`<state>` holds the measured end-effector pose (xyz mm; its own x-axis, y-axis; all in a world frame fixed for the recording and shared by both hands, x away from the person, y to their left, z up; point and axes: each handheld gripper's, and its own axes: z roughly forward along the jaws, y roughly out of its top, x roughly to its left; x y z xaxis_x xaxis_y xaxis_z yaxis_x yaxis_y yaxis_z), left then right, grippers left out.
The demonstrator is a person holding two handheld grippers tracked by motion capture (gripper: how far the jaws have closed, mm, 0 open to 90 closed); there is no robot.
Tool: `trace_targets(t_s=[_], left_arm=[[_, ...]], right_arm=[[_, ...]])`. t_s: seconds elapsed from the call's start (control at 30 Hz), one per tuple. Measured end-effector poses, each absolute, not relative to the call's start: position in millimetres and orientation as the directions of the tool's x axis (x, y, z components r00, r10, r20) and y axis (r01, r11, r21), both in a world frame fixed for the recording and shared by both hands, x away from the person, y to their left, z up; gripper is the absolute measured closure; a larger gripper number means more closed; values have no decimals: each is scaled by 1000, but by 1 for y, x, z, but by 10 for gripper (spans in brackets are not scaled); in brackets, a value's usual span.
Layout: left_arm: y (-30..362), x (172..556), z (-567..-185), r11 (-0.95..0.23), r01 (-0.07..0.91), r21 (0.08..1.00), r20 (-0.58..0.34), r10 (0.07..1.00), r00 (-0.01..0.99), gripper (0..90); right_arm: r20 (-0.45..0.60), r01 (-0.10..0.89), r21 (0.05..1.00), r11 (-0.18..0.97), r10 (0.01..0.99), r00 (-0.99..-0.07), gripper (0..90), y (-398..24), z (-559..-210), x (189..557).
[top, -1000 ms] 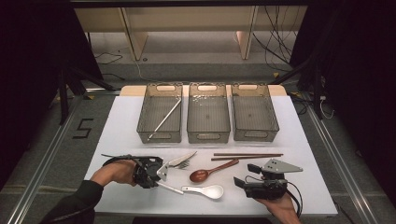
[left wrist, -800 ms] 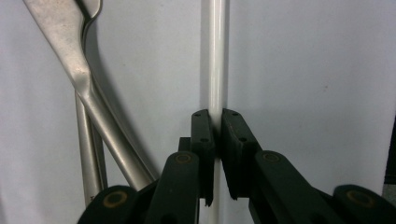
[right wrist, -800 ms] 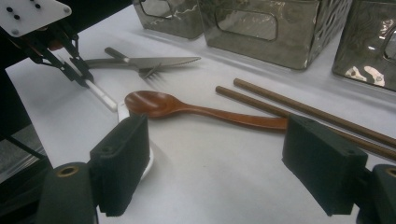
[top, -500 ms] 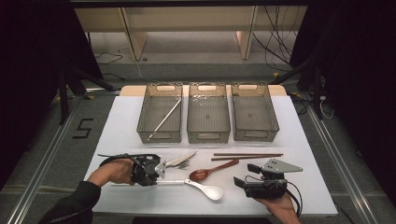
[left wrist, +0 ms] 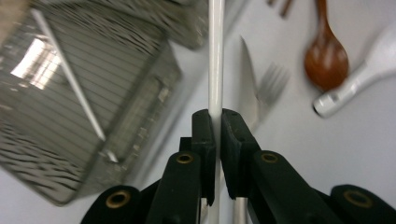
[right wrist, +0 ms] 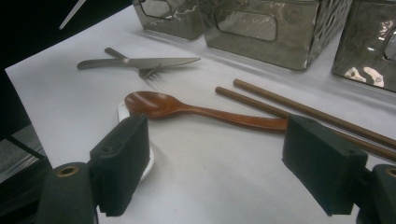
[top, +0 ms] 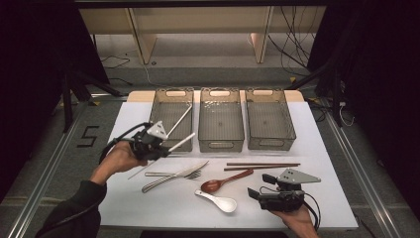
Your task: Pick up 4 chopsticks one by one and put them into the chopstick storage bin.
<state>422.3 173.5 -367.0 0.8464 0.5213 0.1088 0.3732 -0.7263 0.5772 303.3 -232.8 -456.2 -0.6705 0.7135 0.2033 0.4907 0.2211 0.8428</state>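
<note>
Left gripper view: left basket was motion-blurred, its mesh smeared into streaks, upper and left parts cut by the frame. White chopstick ran off the top edge; its lower length was hidden between the jaws. White spoon and wooden spoon were cut at the right and top edges; fork was partly behind the knife.

Right gripper view: white spoon was mostly hidden behind a jaw and the wooden spoon. Brown chopsticks passed behind the other jaw. Baskets were cut off at the top.

High view: left gripper fingertips were too small to read.
</note>
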Motion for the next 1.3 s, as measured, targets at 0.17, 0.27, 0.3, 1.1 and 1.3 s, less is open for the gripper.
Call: trace_targets(t_s=[0.17,0.27,0.3,1.1,1.3], left_arm=[[177,448,-349,-616,429,660,81,627,775,841],[176,461,-340,-564,439,700,76,669,739,842],[176,465,-337,-551,434,713,78,677,732,842],[180,524,-352,-396,422,816,94,810,579,841],[184,524,-362,-389,436,811,83,815,574,841]], right_arm=[[205,490,844,218,713,-670,239,-234,-456,303],[205,489,845,217,713,-671,239,-234,-456,303],[205,490,844,218,713,-670,239,-234,-456,303],[210,491,844,215,710,-672,239,-236,-457,303],[211,491,844,215,709,-673,239,-235,-457,303]])
